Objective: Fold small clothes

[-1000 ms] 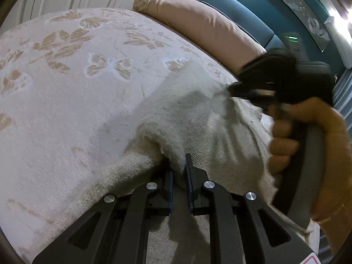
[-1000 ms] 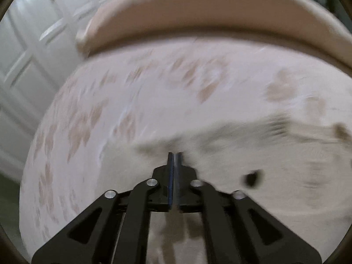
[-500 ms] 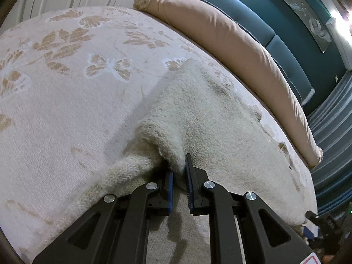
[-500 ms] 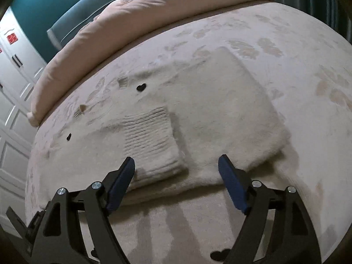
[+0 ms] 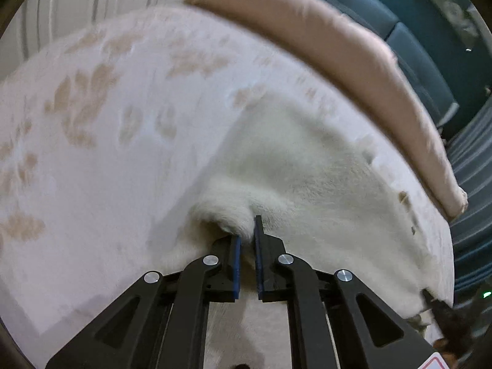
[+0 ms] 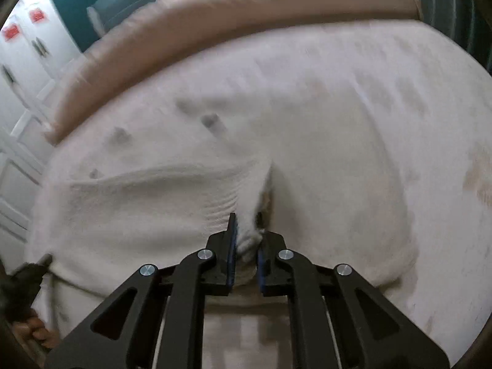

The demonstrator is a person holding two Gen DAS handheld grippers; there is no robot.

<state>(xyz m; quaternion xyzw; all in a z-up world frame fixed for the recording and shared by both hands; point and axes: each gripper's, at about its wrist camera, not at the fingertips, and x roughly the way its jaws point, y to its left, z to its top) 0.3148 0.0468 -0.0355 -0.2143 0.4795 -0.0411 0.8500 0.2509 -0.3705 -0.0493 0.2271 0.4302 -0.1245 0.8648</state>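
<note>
Motion blur smears the leaf-patterned pale bedspread (image 5: 101,141) across the left of the left wrist view, its tan motifs reduced to smudges. The fuzzy cream knitted garment (image 5: 307,184) hides its pinched fold between the left gripper (image 5: 246,240) pads. At lower right, a dark shape is cut off by the frame's rim. In the right wrist view, the right gripper (image 6: 246,243) swallows the garment's edge; dark spots on the knit, upper left, blur beyond identifying.

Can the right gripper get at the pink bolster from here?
Probably not now: the right gripper is shut on the sweater, and the pink bolster lies across the bed beyond it.
</note>
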